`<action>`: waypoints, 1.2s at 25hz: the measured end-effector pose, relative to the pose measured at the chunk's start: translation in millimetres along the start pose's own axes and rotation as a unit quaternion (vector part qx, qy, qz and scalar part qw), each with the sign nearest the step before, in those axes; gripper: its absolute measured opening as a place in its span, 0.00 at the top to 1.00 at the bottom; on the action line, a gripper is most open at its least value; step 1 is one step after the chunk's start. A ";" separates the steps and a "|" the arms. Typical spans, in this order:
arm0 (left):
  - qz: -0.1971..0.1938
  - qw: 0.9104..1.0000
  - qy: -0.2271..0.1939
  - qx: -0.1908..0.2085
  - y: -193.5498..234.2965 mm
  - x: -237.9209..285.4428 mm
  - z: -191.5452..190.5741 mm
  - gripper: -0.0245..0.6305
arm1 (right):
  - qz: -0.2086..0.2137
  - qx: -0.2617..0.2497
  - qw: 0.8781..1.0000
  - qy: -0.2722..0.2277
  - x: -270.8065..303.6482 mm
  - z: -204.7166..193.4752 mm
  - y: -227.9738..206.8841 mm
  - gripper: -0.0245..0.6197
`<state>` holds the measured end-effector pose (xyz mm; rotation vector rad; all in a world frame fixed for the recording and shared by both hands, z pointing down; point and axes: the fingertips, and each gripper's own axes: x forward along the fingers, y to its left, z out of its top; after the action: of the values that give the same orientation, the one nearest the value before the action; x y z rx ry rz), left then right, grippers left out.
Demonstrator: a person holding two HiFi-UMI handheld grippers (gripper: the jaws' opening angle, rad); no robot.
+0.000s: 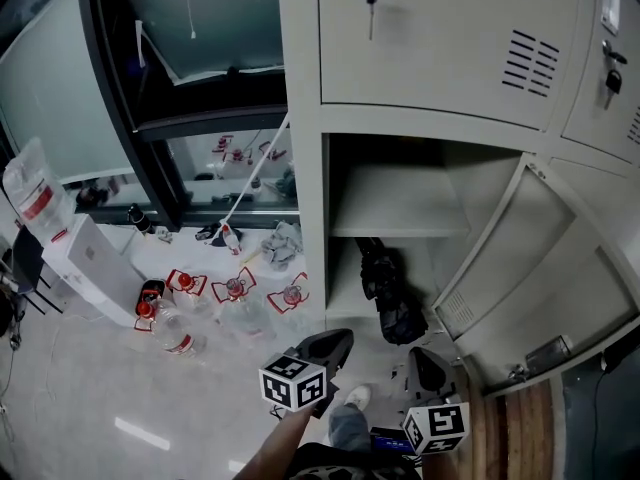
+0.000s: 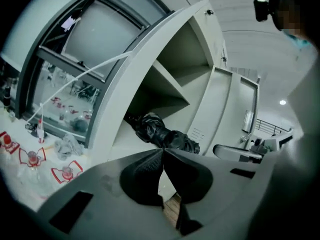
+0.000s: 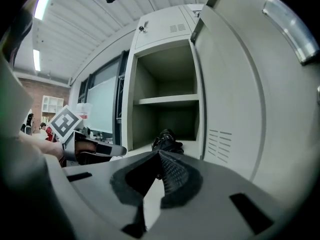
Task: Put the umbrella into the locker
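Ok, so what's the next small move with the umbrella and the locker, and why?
Probably bring the right gripper to the open pale grey metal locker door and push it closed: the black folded umbrella already lies in the lower compartment under the shelf, and this gripper and the left gripper are shut, empty.

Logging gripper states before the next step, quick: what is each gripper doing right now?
Left gripper: jaws shut, holding nothing.
Right gripper: jaws shut, holding nothing.
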<state>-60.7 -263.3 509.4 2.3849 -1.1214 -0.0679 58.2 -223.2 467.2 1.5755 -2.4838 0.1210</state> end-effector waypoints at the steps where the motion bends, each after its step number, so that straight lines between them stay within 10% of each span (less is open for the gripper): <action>1: 0.006 1.000 -0.007 0.008 0.3 -2.5 4.1 0.94 | -0.001 -0.001 1.000 -0.002 -0.5 2.4 0.5 0.96; 30: 0.027 0.998 -0.039 0.049 -11.7 -11.4 21.1 0.94 | -0.033 -0.021 0.999 -0.011 -16.6 8.5 -16.3 0.96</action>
<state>-65.2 -257.5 483.7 2.4548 -1.2504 -0.0913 78.8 -217.1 454.9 1.6480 -2.4298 0.0416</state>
